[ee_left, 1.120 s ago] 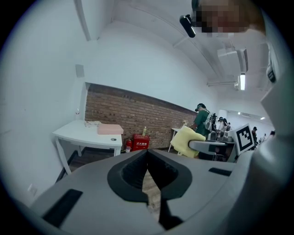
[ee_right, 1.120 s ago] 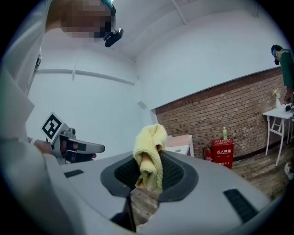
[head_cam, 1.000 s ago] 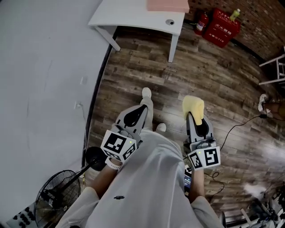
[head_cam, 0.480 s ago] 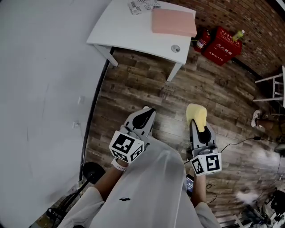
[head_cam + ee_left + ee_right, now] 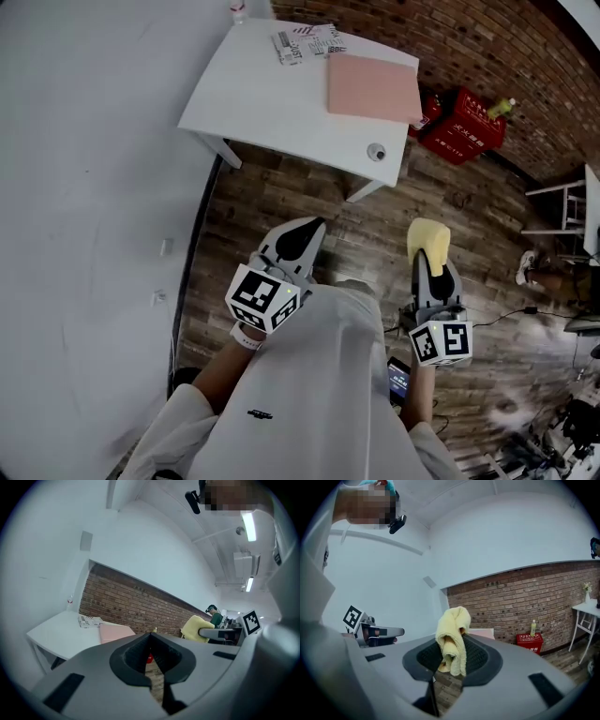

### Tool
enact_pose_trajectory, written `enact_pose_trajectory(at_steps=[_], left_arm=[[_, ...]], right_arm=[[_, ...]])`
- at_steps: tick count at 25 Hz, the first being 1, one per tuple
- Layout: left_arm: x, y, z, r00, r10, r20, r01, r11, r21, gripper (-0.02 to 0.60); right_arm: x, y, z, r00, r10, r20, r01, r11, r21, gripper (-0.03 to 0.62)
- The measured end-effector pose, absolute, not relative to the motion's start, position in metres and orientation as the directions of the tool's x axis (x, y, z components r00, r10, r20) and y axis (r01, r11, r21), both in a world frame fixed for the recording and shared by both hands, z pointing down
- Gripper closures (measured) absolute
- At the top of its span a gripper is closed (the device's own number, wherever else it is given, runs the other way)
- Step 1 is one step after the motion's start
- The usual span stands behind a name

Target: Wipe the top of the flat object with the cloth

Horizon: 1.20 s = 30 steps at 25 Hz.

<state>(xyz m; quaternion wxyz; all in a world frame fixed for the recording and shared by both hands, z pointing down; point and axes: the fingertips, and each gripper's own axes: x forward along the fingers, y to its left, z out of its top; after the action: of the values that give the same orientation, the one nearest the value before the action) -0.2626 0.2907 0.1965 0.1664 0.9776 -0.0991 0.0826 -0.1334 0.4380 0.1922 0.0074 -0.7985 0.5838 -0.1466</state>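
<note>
- One white surface (image 5: 272,103) is the biggest thing ahead, well apart from L claw (image 5: 298,234) and R claw (image 5: 429,264). Wooden floor (image 5: 281,202) lies btwn. Judged step: carry the yellow cloth (image 5: 427,236) over to it, so come in from the near side w/ room for both arms.
- One pink flat object (image 5: 372,87) lies on that surface at its right edge, just beside a printed packet (image 5: 307,42). Its top looks bare. Strokes should prob. run inward from the right edge, else the object may slide off.
- L claw is closed w/ nothing in it. The left gripper view shows the jaws together and empty. Likely best use: press on a corner of the pink flat object to pin it while R wipes.
- R claw is clamped on the yellow cloth. The right gripper view shows it pinched btwn the jaws, bunched and sticking out past the tips.
- Yellow cloth is a wad, not spread, so the contact patch will be small. Tilt R claw down so the wad, not the jaw tips, meets the pink top, and overlap passes.
- One small round fitting (image 5: 377,152) sits in the near right corner of the surface, near the object's near edge. Avoid snagging the cloth there.
</note>
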Motion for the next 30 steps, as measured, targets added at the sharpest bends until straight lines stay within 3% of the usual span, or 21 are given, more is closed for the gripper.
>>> enact_pose_trajectory(at_steps=[11, 30], left_arm=[[-0.208, 0.233, 0.215, 0.959, -0.164, 0.229, -0.235, -0.916, 0.326, 0.565], [0.002, 0.130, 0.218, 0.922, -0.237, 0.305, -0.322, -0.908, 0.269, 0.564]], right_arm=[[-0.082, 0.371, 0.214, 0.237, -0.938, 0.252, -0.931, -0.293, -0.219, 0.505], [0.118, 0.226, 0.232, 0.061, -0.974, 0.220, -0.964, -0.115, -0.242, 0.505]])
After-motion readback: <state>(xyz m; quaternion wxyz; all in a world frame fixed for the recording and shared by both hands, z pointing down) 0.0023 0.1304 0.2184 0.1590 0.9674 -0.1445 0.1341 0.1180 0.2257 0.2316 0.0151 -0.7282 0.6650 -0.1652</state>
